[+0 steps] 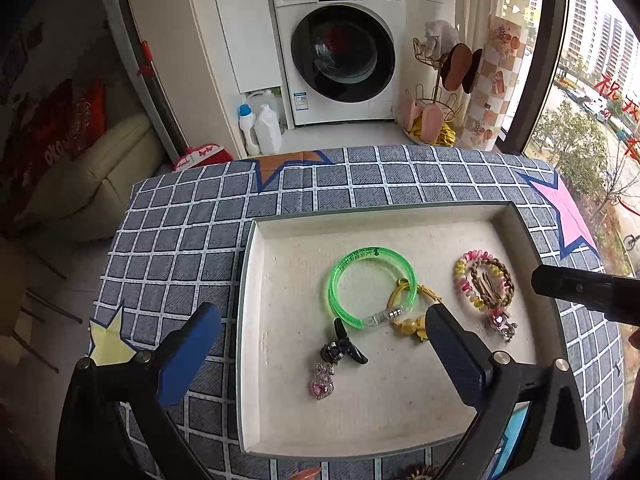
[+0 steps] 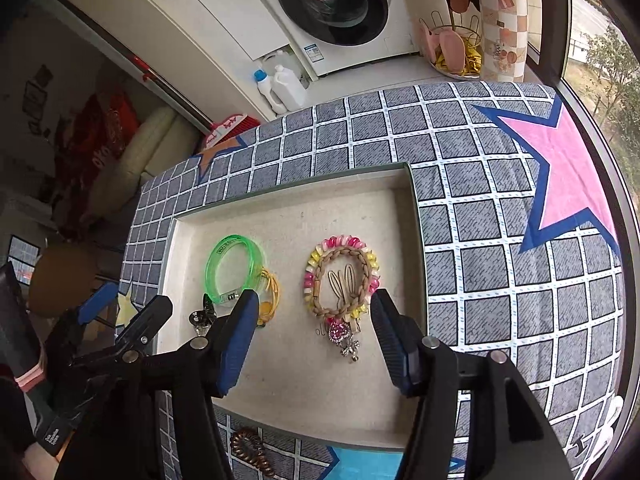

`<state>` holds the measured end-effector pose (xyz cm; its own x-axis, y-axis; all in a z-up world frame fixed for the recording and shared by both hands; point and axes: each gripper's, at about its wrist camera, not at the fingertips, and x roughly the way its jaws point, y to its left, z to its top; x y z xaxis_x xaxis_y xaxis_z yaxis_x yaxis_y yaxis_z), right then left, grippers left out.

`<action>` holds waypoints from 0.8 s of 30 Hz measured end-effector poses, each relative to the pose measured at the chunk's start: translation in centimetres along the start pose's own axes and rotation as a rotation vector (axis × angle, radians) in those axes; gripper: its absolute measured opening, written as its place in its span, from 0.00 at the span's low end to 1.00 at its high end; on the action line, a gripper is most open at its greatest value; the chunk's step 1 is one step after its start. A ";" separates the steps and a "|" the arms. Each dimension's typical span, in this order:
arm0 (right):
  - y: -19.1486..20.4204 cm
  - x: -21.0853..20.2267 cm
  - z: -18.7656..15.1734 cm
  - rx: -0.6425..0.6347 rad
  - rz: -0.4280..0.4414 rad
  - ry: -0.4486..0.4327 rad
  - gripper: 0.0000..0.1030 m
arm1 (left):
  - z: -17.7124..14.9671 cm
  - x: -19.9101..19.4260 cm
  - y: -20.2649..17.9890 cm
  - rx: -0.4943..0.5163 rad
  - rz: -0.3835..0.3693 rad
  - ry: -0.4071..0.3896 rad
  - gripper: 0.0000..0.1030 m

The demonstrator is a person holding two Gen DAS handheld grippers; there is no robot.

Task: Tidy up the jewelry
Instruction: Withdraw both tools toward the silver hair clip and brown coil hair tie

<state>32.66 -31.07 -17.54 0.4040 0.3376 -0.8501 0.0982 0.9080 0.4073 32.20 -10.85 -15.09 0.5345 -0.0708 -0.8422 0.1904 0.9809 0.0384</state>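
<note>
Both grippers hung over the tray (image 1: 250,320), and neither had anything in its grasp. The left gripper (image 1: 320,324) stood spread wide, one finger out over the checked cloth (image 1: 180,240) beyond the tray's left wall, the other above its floor. The right gripper (image 2: 312,316) was parted too, its pads clear of the jewelry beneath.

Inside the tray, the green bangle (image 1: 370,286) lay near the middle, touching a yellow cord bracelet (image 1: 408,308) on its right. Right of those sat a pink-and-yellow spiral hair tie (image 2: 340,276) with a braided tan ring (image 2: 340,280) nested inside it and a bunny-ear clip (image 2: 344,278) within that. A sparkly pink charm (image 2: 340,334) rested at the tie's near edge. Near the bangle's front lay a dark clip (image 1: 346,346) with a pink heart pendant (image 1: 322,382).

Outside the tray's near wall, a brown coil tie (image 2: 250,450) sat on the cloth. Nothing blocked either gripper.

Beyond the table stood a washing machine (image 1: 340,52), detergent bottles (image 1: 262,128), and a window (image 1: 592,120) to the right.
</note>
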 end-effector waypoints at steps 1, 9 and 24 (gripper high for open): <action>0.3 -0.3 -0.5 -0.001 0.003 -0.004 0.62 | -0.5 -0.6 0.2 0.000 -0.001 -0.001 1.00; 1.2 -3.1 -5.8 0.010 0.022 0.007 0.78 | -4.7 -4.4 2.8 -0.007 0.011 0.027 1.00; 1.0 -5.9 -15.7 0.029 -0.040 0.033 0.88 | -16.4 -8.1 2.9 0.006 -0.041 0.201 1.00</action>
<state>16.10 -28.22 -17.34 0.3690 0.3097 -0.8763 0.1402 0.9135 0.3819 14.89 -4.50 -17.01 0.3510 -0.0725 -0.9336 0.2140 0.9768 0.0047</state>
